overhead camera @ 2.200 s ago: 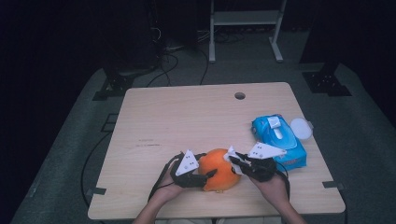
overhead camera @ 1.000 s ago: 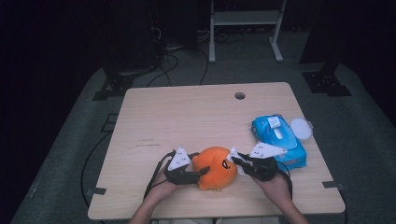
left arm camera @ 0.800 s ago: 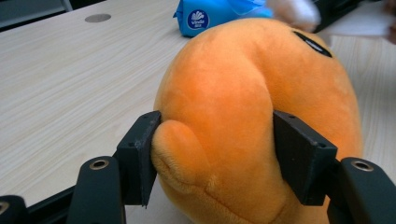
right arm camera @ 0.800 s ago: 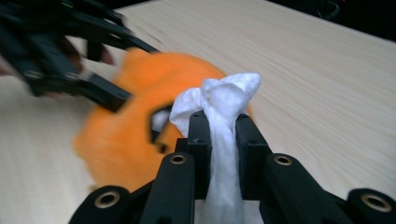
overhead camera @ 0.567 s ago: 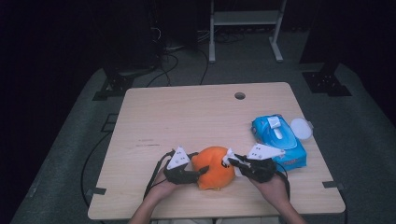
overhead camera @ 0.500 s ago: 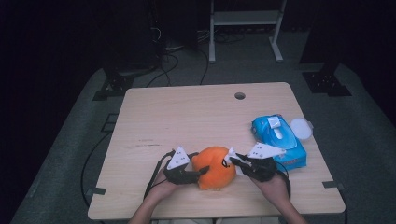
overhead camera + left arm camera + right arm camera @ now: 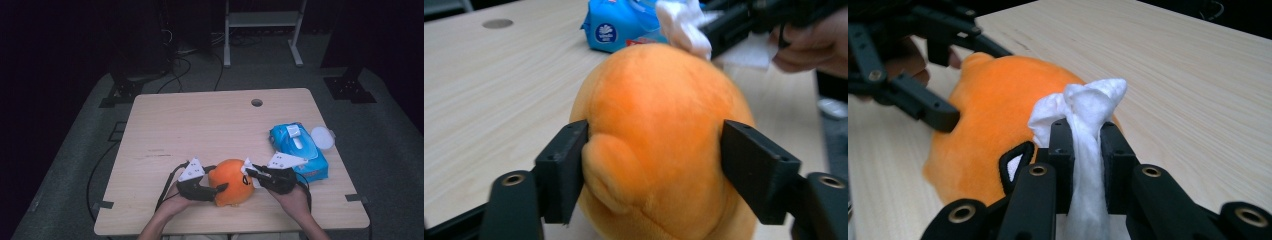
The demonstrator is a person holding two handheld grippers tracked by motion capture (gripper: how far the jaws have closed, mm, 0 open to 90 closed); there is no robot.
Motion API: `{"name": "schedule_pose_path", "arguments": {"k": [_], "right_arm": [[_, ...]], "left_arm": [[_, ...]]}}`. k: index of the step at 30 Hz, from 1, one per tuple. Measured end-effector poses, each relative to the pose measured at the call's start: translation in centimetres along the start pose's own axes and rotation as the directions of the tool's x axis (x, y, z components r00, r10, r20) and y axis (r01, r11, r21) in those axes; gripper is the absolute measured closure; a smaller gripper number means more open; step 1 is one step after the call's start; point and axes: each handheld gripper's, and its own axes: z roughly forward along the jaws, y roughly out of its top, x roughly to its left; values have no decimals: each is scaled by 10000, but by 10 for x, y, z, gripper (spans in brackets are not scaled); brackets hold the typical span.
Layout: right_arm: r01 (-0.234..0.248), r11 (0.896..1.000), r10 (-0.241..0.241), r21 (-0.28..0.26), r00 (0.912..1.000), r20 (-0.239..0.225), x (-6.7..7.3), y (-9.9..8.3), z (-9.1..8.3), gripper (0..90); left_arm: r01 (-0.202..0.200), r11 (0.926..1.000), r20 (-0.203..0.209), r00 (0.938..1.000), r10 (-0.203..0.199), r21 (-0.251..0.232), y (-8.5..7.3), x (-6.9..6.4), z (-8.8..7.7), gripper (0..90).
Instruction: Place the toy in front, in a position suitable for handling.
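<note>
Orange plush toy (image 7: 231, 182) between left gripper (image 7: 212, 190) jaws — white wipe (image 7: 1083, 107) pinched in right gripper (image 7: 1083, 135).

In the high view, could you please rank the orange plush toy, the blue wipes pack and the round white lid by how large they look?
1. Blue wipes pack
2. Orange plush toy, nearly as large, so these two are close
3. Round white lid, clearly smallest

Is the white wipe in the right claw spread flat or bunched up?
Bunched: the wipe is pinched into a wad in the shut right claw, against the orange plush toy.
</note>
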Motion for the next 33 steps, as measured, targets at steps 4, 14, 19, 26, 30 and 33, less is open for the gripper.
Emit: {"name": "schedule_pose_path", "arguments": {"k": [4,14,19,26,30,33], "right_arm": [[470,9989,-473,-88,9985,-281,5,0,0,781],[-407,9990,404,-196,9991,-151,-5,-1,2,781],[-712,9953,686,-659,9968,-412,-6,4,-2,782],[-483,9982,478,-348,9987,-163,-5,-1,3,782],[-322,9991,313,-276,9990,-321,6,0,5,782],[99,9985,-129,-531,9983,-569,18,10,2,782]], "left_arm": [[654,9978,-199,9977,-651,133,0,8,3,130],[-1807,9833,-1499,9718,1818,214,11,-18,10,448],[-2975,9546,-2055,9335,2938,131,13,-25,12,459],[-669,9955,-565,9964,631,-676,9,-10,2,220],[-370,9989,-488,9982,356,-273,4,-5,4,266],[-1254,9919,-514,9909,1242,-202,5,-13,6,379]]}}
